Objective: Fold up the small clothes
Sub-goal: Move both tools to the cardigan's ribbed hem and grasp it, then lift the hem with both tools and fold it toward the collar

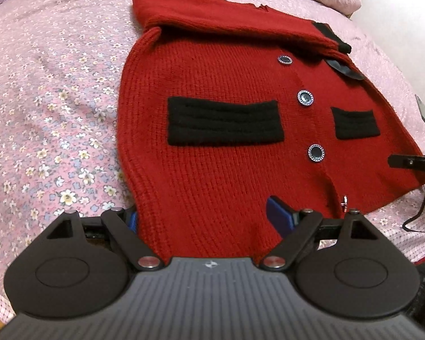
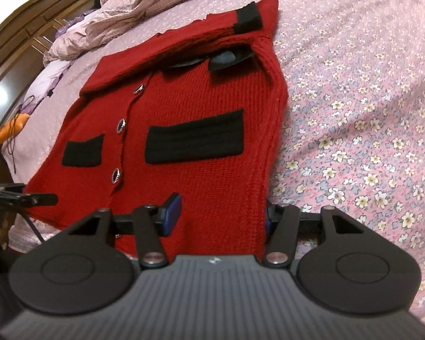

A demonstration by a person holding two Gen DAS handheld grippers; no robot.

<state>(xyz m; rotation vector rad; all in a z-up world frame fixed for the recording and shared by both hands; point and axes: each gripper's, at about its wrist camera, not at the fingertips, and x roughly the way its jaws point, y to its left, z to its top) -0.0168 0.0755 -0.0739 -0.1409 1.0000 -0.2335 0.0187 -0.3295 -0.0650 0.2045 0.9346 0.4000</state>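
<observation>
Red knit hem lies between the spread fingers of the left gripper (image 1: pixel 206 215) and right gripper (image 2: pixel 218 212); no pinch shows yet. The cardigan (image 1: pixel 226 130) lies on the floral bedsheet (image 1: pixel 56 99), sleeves folded across its top; the bottom fold looks undone.

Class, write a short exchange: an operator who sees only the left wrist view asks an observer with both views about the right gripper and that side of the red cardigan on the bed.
Operator: I see only a tip of the right gripper. Where are its jaws?
Observer: The right gripper is open over the cardigan's near hem, one jaw on the knit, the other just past the side edge.
Operator: Anything off that end of the bed?
Observer: An orange item lies at the bed's edge, at the left of the right wrist view.
</observation>
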